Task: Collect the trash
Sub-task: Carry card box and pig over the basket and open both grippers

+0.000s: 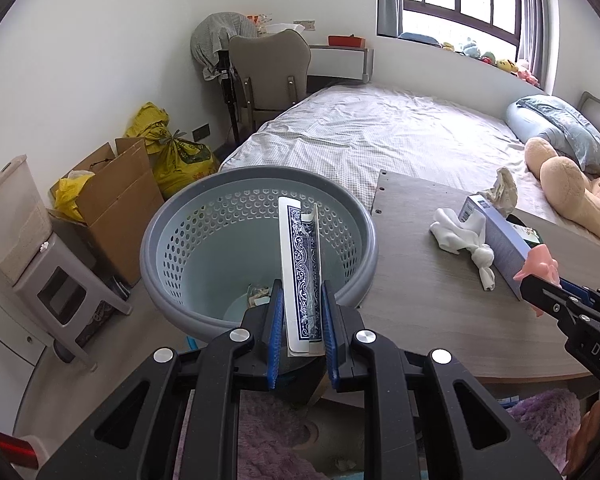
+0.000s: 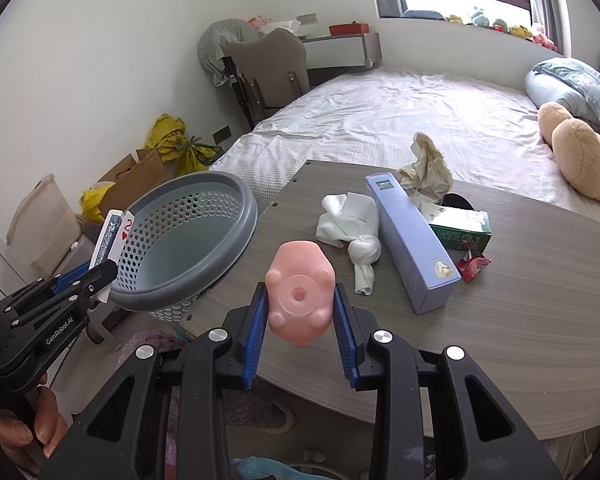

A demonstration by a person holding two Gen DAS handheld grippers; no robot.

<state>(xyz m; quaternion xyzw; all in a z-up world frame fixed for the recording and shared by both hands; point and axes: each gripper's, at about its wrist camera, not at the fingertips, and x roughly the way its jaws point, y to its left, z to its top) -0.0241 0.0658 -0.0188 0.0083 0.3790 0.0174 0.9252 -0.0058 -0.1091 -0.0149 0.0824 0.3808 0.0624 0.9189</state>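
The left claw (image 1: 301,320) is clenched on playing cards (image 1: 302,276) above the basket (image 1: 172,276); the right claw (image 2: 300,312) grasps a pink toy (image 2: 300,292) over the counter (image 2: 500,340)

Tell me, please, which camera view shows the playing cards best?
The left wrist view: the playing cards stand centred in the left gripper, their blue patterned back clear. The right wrist view shows only their top edge with a red two.

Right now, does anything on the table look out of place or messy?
Yes. A knotted white sock lies among the litter beside the long blue box; clothing looks odd there. A crumpled paper wad and red wrapper are strewn nearby.
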